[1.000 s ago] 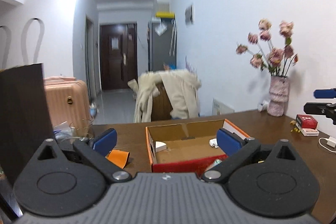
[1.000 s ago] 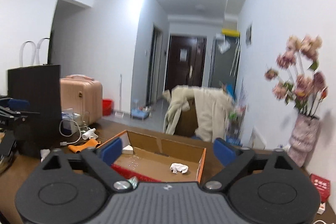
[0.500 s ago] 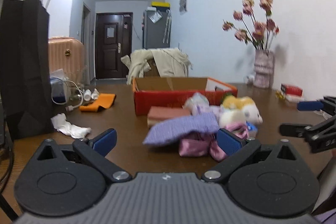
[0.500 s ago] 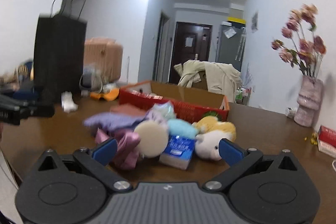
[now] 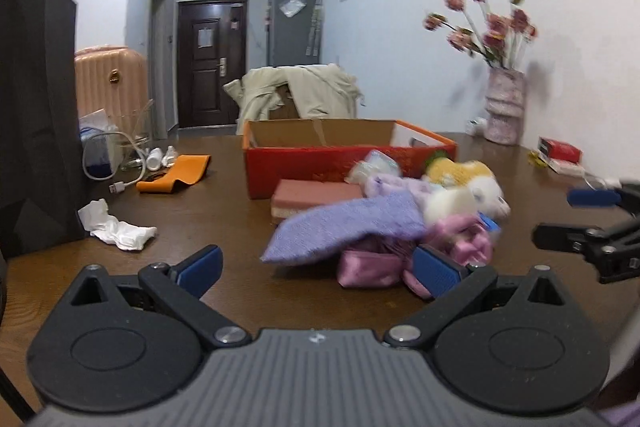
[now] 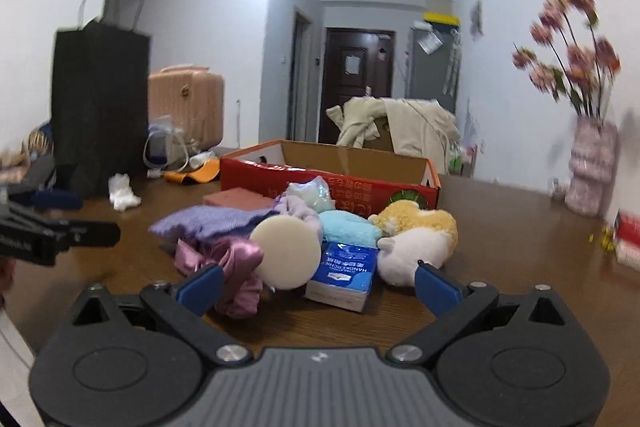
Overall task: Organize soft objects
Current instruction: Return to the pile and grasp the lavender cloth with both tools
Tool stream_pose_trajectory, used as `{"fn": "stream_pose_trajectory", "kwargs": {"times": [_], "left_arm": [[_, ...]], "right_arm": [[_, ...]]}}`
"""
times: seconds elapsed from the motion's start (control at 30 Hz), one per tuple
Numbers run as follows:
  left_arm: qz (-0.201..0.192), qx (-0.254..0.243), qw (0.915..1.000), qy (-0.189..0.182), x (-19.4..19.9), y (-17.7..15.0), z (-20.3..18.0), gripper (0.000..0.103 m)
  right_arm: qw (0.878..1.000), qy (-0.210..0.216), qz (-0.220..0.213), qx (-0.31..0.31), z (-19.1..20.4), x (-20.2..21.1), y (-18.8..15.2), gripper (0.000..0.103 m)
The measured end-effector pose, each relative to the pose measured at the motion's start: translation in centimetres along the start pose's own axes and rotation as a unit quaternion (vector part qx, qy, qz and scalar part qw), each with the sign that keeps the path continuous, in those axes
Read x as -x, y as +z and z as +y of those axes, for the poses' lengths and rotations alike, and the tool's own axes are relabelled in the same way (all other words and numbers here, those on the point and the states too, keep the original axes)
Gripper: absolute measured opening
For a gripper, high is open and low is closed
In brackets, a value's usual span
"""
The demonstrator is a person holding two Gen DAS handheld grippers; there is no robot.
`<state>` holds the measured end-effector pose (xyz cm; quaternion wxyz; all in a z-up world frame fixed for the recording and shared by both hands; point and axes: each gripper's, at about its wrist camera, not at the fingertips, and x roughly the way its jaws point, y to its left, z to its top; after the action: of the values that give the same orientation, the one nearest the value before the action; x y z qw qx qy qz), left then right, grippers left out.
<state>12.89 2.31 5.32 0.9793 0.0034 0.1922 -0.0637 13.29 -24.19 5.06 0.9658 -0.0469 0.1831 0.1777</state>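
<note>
Both grippers, left (image 5: 316, 263) and right (image 6: 316, 281), hover with fingers spread and empty before the pile (image 6: 304, 231) on the tabletop (image 6: 500, 227) beside the box (image 6: 332, 179); its light, limp purple cloth (image 5: 344, 227) likely wants pinching at a bunched fold.

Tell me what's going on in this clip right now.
A person holds two grippers, both with jaws open and empty, facing a pile of soft things on the table. The left gripper points at the purple cloth; the right gripper at the round sponge and tissue pack. The plush toy lies there too. The red box behind shows nothing inside from here.
</note>
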Motion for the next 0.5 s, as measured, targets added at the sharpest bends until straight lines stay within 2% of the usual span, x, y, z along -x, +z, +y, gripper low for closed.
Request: {"fn": "stream_pose_trajectory", "kwargs": {"times": [0.07,0.13,0.2,0.23,0.27,0.3,0.37,0.43,0.5], "left_arm": [[0.015,0.027,0.9995,-0.002,-1.0,0.8,1.0,0.103],[0.031,0.061,0.9973,-0.024,-2.2,1.3,2.3,0.102],[0.04,0.083,0.9953,-0.032,-3.5,1.5,3.2,0.102],[0.044,0.093,0.9941,-0.034,-4.2,1.7,3.7,0.099],[0.052,0.103,0.9928,-0.033,-4.9,1.8,4.1,0.097],[0.059,0.11,0.9916,-0.033,-5.6,2.0,4.5,0.091],[0.081,0.119,0.9891,-0.032,-7.5,2.5,5.1,0.083],[0.098,0.132,0.9859,-0.034,-9.0,2.9,5.6,0.078],[0.106,0.153,0.9805,-0.062,-10.2,3.0,6.4,0.077]], "right_arm": [[1.0,0.019,0.005,-0.011,0.2,-0.6,0.5,0.091],[0.999,0.039,0.009,-0.004,0.9,-1.3,0.9,0.084],[0.998,0.055,0.014,-0.004,1.6,-2.1,1.2,0.081],[0.998,0.064,0.018,-0.011,1.8,-2.6,1.5,0.076],[0.997,0.073,0.02,-0.023,1.8,-3.1,1.9,0.067],[0.995,0.087,0.026,-0.039,1.8,-3.7,2.5,0.063],[0.99,0.119,0.044,-0.069,1.8,-5.3,3.6,0.047],[0.985,0.143,0.056,-0.081,2.2,-7.3,4.9,0.043],[0.984,0.139,0.083,-0.071,3.0,-9.7,5.7,0.043]]}}
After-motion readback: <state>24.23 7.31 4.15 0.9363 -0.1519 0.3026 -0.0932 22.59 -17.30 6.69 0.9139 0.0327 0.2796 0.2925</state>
